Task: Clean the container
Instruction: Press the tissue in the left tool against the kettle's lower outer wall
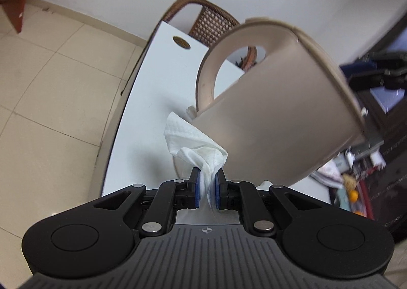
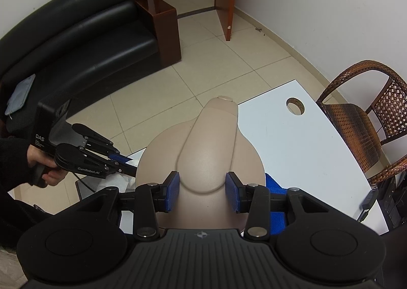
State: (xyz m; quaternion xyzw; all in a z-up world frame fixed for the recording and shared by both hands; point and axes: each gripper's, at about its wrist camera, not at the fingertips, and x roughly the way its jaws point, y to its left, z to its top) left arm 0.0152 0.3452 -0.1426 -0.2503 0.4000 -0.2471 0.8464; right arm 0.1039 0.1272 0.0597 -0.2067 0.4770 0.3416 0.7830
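The left claw point(image 1: 207, 182), pinched tight on a crumpled wipe point(image 1: 195, 141), should rub the tilted beige container point(image 1: 285, 111) firmly while the right claw point(image 2: 202, 191), clamped on its handle, steadies it above the worktop point(image 1: 152, 100).

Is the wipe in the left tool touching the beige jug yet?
Cannot tell. In the left wrist view the white wipe runs behind the jug edge, hiding contact; the right wrist view only glimpses it beside the left tool.

White table point(image 2: 305, 151) with a round cable hole point(image 2: 295, 106), blue cloth point(image 2: 277, 202) lying on its near part
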